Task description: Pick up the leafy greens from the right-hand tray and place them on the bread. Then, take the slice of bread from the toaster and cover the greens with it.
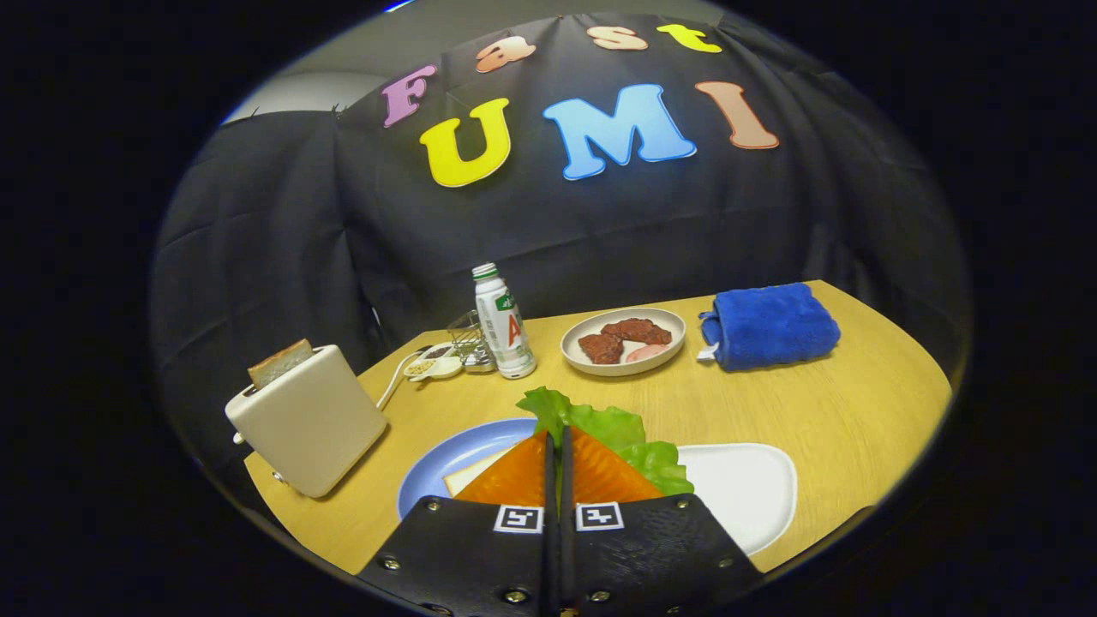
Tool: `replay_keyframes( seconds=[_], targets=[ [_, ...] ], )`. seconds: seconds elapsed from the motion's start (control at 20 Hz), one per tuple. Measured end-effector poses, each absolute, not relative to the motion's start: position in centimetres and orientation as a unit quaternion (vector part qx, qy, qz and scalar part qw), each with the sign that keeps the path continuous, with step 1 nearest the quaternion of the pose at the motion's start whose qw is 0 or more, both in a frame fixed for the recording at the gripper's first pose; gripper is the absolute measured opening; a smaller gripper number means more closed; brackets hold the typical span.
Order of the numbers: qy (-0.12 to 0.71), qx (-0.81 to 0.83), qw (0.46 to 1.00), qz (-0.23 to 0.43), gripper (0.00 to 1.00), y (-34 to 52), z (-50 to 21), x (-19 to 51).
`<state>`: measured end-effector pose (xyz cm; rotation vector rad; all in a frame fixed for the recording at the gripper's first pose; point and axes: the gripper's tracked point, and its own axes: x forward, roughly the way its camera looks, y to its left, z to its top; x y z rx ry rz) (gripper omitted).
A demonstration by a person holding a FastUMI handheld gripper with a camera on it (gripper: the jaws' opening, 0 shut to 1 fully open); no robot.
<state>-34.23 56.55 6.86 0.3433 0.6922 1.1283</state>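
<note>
On the table (pixel 857 411) the blue plate (pixel 437 467) with its bread slice (pixel 470 474) lies just left of the white tray (pixel 746 497), the toaster (pixel 308 420) standing further left with the second slice (pixel 279 362) upright in its slot. The tongs (pixel 557 446) are pressed nearly shut on the leafy greens (pixel 613 433), which fan out ahead of the fingers, between tray and plate. The carry looks best kept low and level (the leaf seems floppy), opening only once the greens sit squarely over the bread.
</note>
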Motion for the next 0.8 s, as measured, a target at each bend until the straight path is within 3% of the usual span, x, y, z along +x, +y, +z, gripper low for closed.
replay_keyframes(
  seconds=[0.35, 0.55, 0.8],
  targets=[
    [0.303, 0.128, 0.776, 0.538, 0.00, 59.8, 7.2, -37.2],
    [0.303, 0.133, 0.777, 0.536, 0.17, 60.2, 7.3, -37.6],
    [0.293, 0.151, 0.780, 0.532, 0.17, 60.3, 8.7, -37.7]
  ],
)
